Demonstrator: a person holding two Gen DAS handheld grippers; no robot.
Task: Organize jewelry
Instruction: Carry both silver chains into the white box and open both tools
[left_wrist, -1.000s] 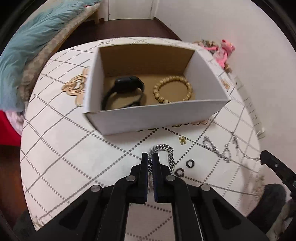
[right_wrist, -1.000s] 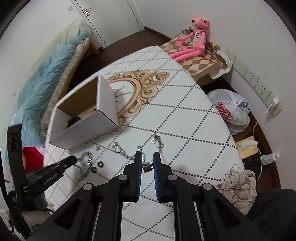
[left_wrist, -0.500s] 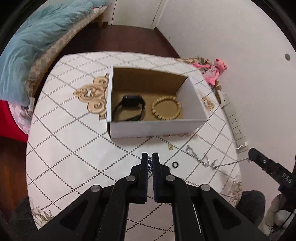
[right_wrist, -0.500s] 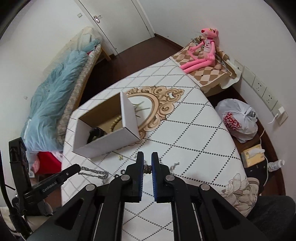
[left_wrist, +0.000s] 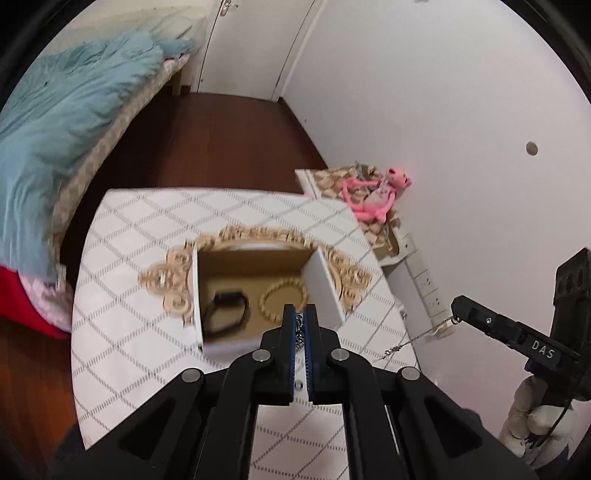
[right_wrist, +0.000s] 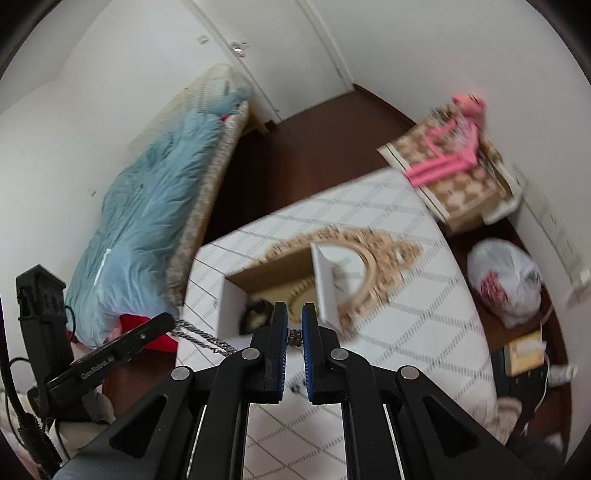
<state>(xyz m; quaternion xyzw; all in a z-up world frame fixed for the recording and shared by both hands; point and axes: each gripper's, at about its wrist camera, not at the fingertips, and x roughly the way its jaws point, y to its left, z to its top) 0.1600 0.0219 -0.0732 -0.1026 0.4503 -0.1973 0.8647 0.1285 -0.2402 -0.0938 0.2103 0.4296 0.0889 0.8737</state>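
Observation:
An open cardboard box stands on the white table. It holds a black smartwatch and a wooden bead bracelet. My left gripper is shut on a thick silver chain, held high above the table; the chain also shows in the right wrist view. My right gripper is shut on a small silver bead of a thin necklace, which hangs from it to the right of the box.
A bed with a blue duvet lies left of the table. A pink plush toy sits on a side stand by the wall. A white plastic bag lies on the floor to the right.
Both grippers have risen well above the table, each carrying its piece. The box and table now look smaller and farther below, and the view is blurred with motion.

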